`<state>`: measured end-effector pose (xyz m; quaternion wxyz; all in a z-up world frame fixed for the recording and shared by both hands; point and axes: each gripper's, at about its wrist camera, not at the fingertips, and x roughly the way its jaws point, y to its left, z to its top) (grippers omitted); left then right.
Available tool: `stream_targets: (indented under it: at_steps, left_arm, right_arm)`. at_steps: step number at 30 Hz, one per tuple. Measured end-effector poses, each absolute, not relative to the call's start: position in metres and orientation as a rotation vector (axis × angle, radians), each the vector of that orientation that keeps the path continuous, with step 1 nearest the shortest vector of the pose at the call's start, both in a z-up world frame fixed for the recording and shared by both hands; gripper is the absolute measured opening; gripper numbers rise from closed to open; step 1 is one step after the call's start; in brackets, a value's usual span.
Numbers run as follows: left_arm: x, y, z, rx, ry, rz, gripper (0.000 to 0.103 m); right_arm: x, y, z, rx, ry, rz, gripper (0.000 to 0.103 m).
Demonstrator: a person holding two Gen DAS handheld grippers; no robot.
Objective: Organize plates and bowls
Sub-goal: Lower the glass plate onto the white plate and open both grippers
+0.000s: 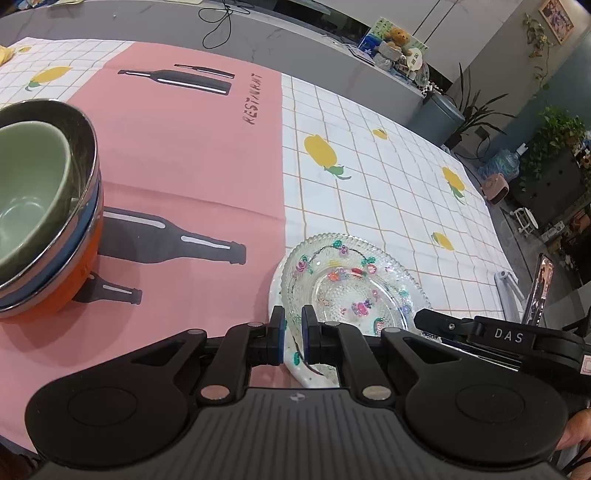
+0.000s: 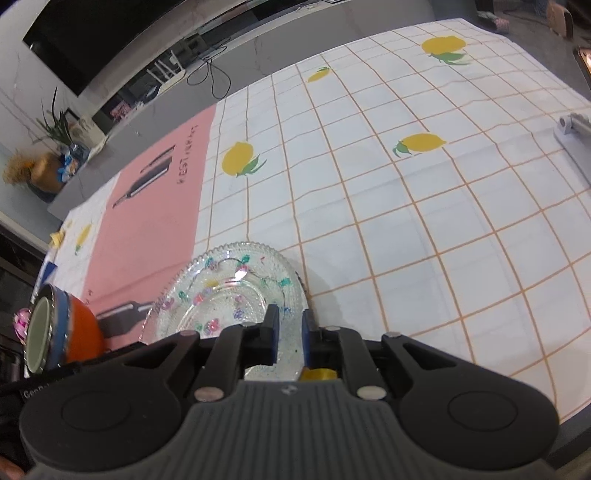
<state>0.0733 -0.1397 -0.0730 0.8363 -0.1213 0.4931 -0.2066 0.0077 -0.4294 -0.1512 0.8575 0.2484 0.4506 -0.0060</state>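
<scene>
A clear glass plate sits stacked on a white floral plate on the tablecloth. My left gripper is shut on the near rim of the two plates. My right gripper is shut on the rim of the glass plate from the other side; its black body shows in the left wrist view. A stack of bowls, green inside steel, blue and orange, stands at the left, and shows tilted in the right wrist view.
The pink and white lemon-print tablecloth covers the table. A phone on a metal stand is at the right edge. A grey counter with cables runs behind.
</scene>
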Motion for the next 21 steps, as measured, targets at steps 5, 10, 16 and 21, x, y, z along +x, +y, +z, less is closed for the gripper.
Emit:
stream_targets:
  at_steps: [5, 10, 16, 21]
  left_arm:
    - [0.072, -0.141, -0.077, -0.239, 1.045, -0.432, 0.009]
    - [0.072, -0.144, -0.079, -0.232, 1.052, -0.432, 0.009]
    - [0.074, -0.141, -0.08, -0.253, 1.056, -0.428, 0.009]
    - [0.073, -0.137, -0.077, -0.265, 1.055, -0.425, 0.009]
  right_arm:
    - [0.009, -0.422, -0.15, 0.457, 0.946, -0.014, 0.011]
    - [0.01, -0.416, -0.151, 0.397, 0.957, -0.031, 0.01]
    - [0.009, -0.411, -0.15, 0.335, 0.956, -0.039, 0.011]
    - [0.01, -0.412, -0.151, 0.364, 0.963, -0.039, 0.024]
